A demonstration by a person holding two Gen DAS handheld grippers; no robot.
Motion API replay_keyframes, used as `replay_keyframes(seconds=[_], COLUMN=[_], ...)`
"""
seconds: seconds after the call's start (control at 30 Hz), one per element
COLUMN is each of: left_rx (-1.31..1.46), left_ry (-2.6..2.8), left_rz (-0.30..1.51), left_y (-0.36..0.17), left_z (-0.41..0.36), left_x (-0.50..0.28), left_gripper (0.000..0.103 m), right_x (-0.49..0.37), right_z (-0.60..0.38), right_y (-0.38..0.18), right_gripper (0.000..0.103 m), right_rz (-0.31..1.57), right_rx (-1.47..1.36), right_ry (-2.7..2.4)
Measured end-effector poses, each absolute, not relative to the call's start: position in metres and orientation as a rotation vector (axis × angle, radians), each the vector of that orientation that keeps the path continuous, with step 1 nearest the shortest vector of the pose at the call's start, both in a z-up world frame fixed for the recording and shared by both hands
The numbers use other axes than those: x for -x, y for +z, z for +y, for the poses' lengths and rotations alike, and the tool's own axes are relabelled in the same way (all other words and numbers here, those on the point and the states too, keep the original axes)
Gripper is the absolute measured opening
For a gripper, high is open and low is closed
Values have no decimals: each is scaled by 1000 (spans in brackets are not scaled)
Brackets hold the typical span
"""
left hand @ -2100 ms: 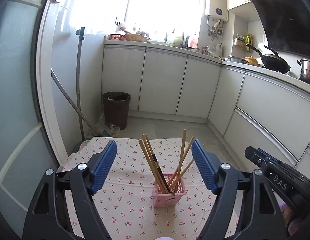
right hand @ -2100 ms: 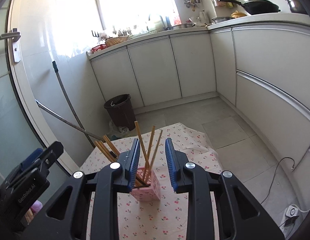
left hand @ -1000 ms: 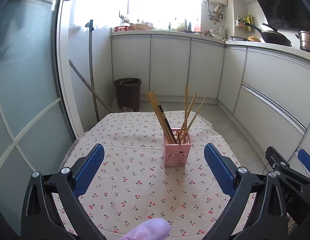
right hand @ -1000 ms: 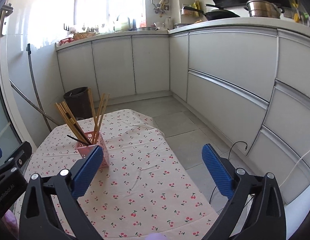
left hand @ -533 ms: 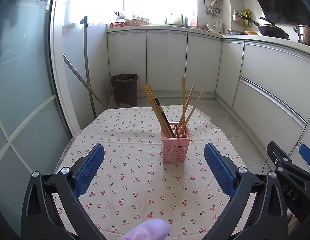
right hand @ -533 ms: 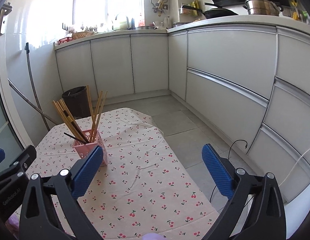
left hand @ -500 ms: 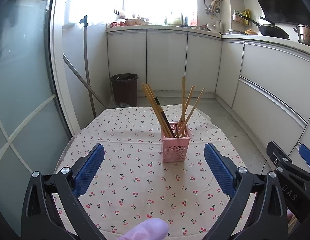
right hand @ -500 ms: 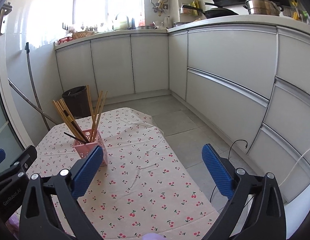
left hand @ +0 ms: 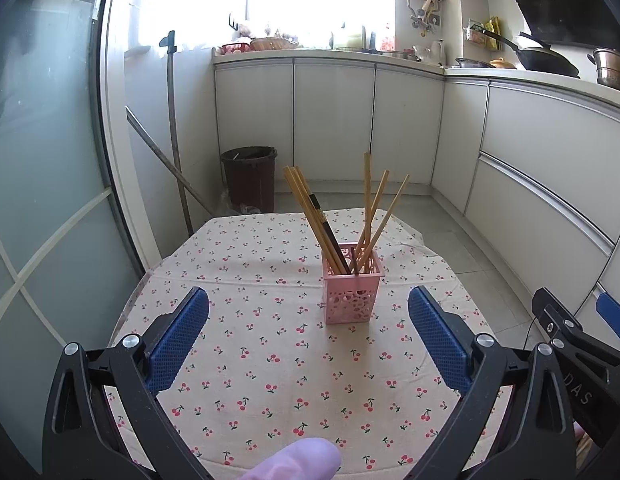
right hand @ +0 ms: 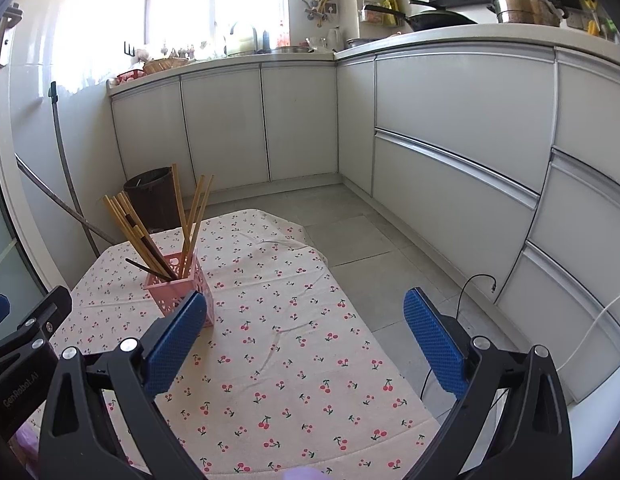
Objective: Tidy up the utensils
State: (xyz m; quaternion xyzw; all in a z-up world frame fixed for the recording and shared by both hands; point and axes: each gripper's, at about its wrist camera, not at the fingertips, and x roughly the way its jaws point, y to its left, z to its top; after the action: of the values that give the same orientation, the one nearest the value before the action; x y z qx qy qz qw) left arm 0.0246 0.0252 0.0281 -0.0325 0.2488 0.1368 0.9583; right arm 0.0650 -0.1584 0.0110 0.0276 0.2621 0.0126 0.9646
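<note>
A pink perforated holder [left hand: 352, 297] [right hand: 177, 291] stands upright on the cherry-print tablecloth [left hand: 269, 344] [right hand: 293, 360]. Several wooden chopsticks [left hand: 310, 216] [right hand: 129, 228] and a dark one lean out of it. My left gripper [left hand: 307, 340] is open, held back near the table's near edge, with the holder ahead between its fingers' lines and well apart. My right gripper [right hand: 305, 340] is open too, to the right of the holder, with nothing between its fingers. The left finger pad [right hand: 175, 342] partly covers the holder's base in the right wrist view.
A brown waste bin [left hand: 249, 178] and mop handles [left hand: 171, 128] stand beyond the table's far edge. White cabinets [right hand: 462, 128] run along the back and right. A glass door [left hand: 37, 200] is at the left. A gloved fingertip [left hand: 297, 460] shows at the bottom.
Both grippers pulled back from the holder and the right one went from nearly shut to open. Over the last half second almost nothing moved.
</note>
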Motion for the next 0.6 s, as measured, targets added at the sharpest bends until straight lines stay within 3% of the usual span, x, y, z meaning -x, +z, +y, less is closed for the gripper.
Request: replay_keyframes(seconds=[0.6], left_rx=[68], left_ry=[283], left_rz=[517], left_y=[26], left_z=[26], left_x=[-26], left_gripper=[96], right_x=[-66], right_z=[-159], right_y=[10], right_gripper=[96], right_rz=[540], right_rx=[-61], right_ry=[25])
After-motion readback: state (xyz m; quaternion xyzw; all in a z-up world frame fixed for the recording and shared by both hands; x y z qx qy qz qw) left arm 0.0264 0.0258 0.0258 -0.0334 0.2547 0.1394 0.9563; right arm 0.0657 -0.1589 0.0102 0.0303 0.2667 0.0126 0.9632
